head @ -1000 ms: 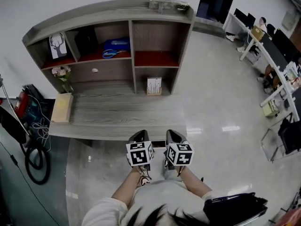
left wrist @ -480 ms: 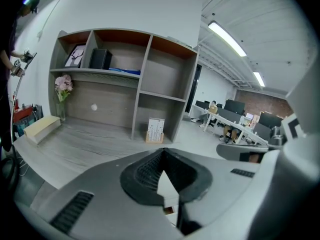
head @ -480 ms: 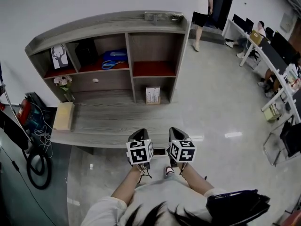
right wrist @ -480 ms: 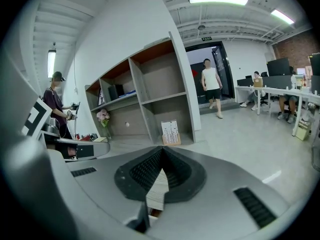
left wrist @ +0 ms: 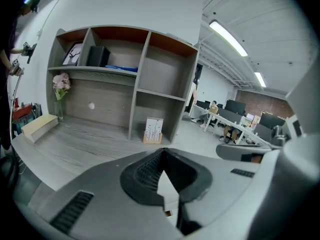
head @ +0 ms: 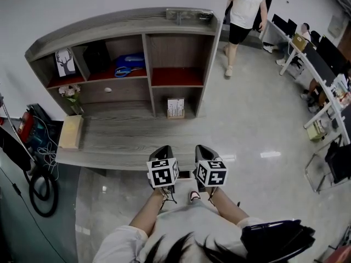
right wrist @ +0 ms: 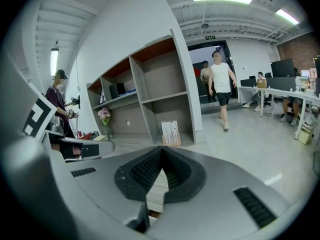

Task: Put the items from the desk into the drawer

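Grippers (head: 164,149) (head: 202,148) two, drawer (head: 123,88) one, desk (head: 129,137) one

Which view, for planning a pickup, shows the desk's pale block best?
Head view: the pale block lies whole on the desk. Left gripper view shows it side-on; right gripper view, a sliver.

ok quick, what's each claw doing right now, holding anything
Left claw: closed, holding nothing.
Right claw: closed, holding nothing.
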{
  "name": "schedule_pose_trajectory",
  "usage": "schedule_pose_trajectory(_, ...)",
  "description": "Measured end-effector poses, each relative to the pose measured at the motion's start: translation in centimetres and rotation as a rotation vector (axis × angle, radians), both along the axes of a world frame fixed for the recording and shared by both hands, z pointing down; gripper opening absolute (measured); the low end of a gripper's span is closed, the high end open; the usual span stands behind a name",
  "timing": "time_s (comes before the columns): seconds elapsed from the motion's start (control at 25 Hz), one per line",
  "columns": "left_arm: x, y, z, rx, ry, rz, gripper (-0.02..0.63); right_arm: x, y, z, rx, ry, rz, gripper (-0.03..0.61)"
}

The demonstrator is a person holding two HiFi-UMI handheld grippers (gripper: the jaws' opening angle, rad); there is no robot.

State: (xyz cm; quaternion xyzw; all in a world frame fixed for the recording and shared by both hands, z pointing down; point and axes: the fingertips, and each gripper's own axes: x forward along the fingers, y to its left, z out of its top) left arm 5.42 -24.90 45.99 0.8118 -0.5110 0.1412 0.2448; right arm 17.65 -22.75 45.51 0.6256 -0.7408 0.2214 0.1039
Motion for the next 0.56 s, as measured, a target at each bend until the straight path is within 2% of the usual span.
schedule_pose_trajectory(0.56, 1.3, -0.8, 0.7, -0.012, -0.004, -0.005, 0.008, 1.3, -0.4, 0.5, -0.01, 0.002, -0.012, -0.002)
